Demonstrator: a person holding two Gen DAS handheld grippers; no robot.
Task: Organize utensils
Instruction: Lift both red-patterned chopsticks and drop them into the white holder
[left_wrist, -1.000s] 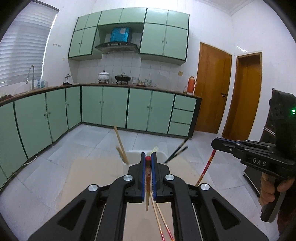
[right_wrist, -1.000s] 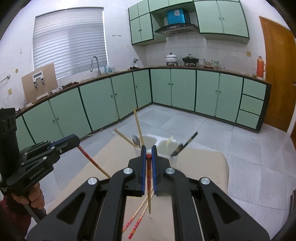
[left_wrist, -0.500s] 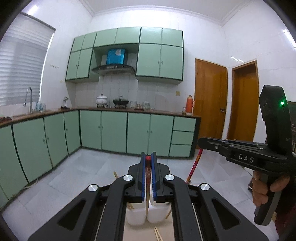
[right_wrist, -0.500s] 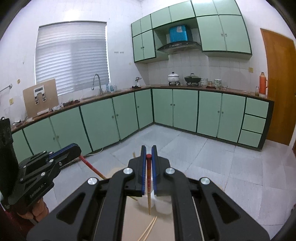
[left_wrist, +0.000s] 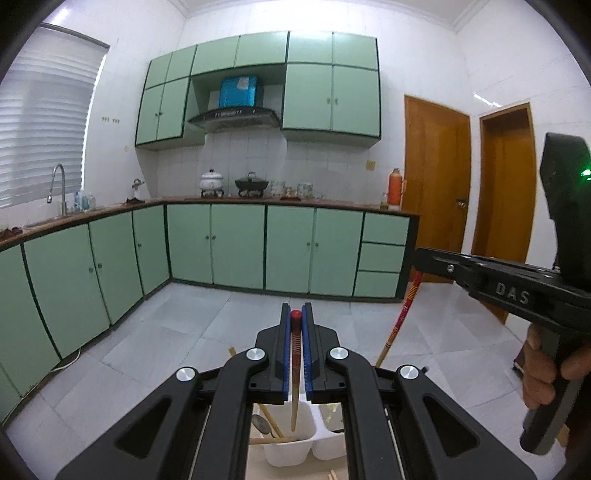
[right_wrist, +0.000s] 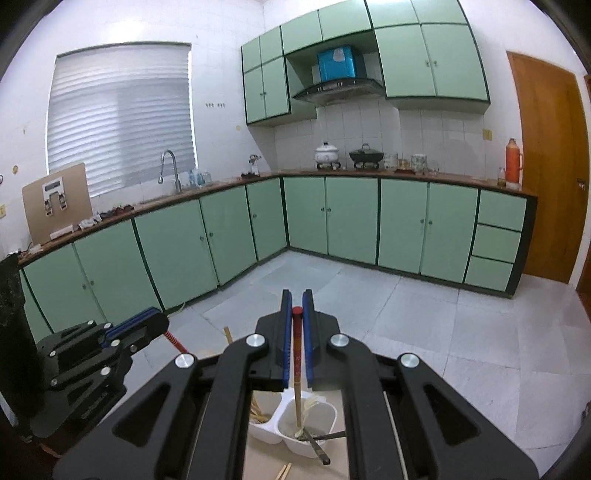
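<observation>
Left hand-held gripper (left_wrist: 296, 325) – blue-padded jaws clamped on a red-topped patterned wooden chopstick (left_wrist: 294, 373). The stick hangs down between the jaws, its lower tip over the left compartment of the white plastic two-compartment utensil holder (left_wrist: 291, 448); whether the tip touches anything inside, I cannot tell. That compartment holds a metal spoon (left_wrist: 260, 422) and plain wooden chopsticks (left_wrist: 271, 424).

Right hand-held gripper (right_wrist: 296, 312) – jaws likewise clamped on a second red-topped wooden chopstick (right_wrist: 296, 369), tip down over the holder's right compartment (right_wrist: 314, 424), beside a pale plastic utensil (right_wrist: 312, 404) and a dark utensil (right_wrist: 319, 448) leaning over the rim.

Holder sits on a beige surface (right_wrist: 266, 461), with loose wooden chopstick ends (right_wrist: 282, 470) lying just in front of it.

Each gripper shows in the other's view: the right one at the left camera's right edge, held by a person's hand (left_wrist: 543, 373), the left one at the right camera's left edge.

Background: green kitchen cabinets (left_wrist: 236, 243), grey tiled floor (right_wrist: 424, 332).
</observation>
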